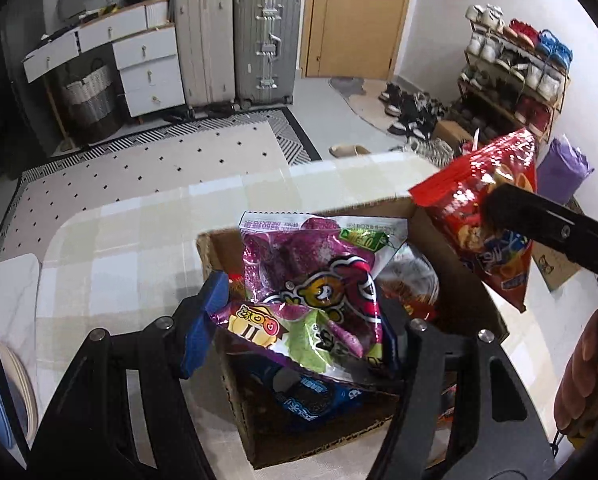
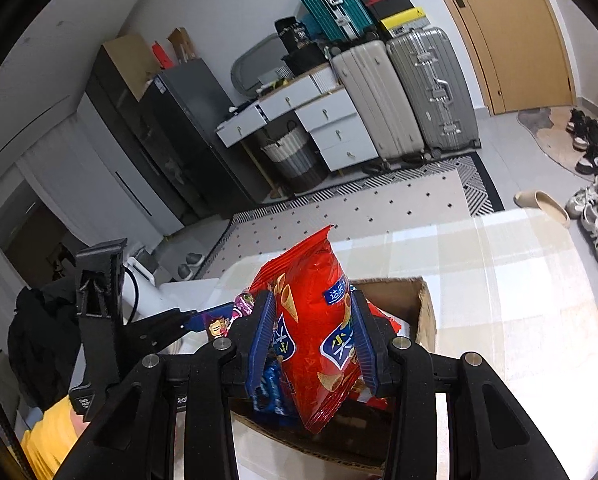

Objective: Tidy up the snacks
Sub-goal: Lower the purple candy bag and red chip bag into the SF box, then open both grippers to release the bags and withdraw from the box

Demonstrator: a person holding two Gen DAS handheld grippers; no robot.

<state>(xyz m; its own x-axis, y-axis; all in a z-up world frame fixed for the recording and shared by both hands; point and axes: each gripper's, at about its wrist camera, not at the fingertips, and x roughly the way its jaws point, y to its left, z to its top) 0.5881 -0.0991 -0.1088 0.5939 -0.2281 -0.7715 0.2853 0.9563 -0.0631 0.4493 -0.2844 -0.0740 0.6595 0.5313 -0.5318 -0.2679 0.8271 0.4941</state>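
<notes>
An open cardboard box point(image 1: 451, 264) stands on the checked tablecloth point(image 1: 139, 240) with several snack packets in it, among them a blue packet point(image 1: 315, 400). My left gripper point(image 1: 299, 332) is shut on a purple snack bag point(image 1: 311, 280) just above the box's near-left part. My right gripper point(image 2: 313, 340) is shut on a red snack bag point(image 2: 315, 320), held upright over the box point(image 2: 423, 312). In the left wrist view the red bag point(image 1: 487, 208) hangs over the box's right wall. The purple bag point(image 2: 239, 308) shows at the left in the right wrist view.
Stacked plates point(image 1: 3, 392) and a white chair back point(image 1: 7, 292) sit at the table's left edge. A hand point(image 1: 587, 368) holds the right gripper. On the floor beyond are suitcases point(image 1: 267, 40), white drawers point(image 1: 147, 68) and a shoe rack point(image 1: 515, 80).
</notes>
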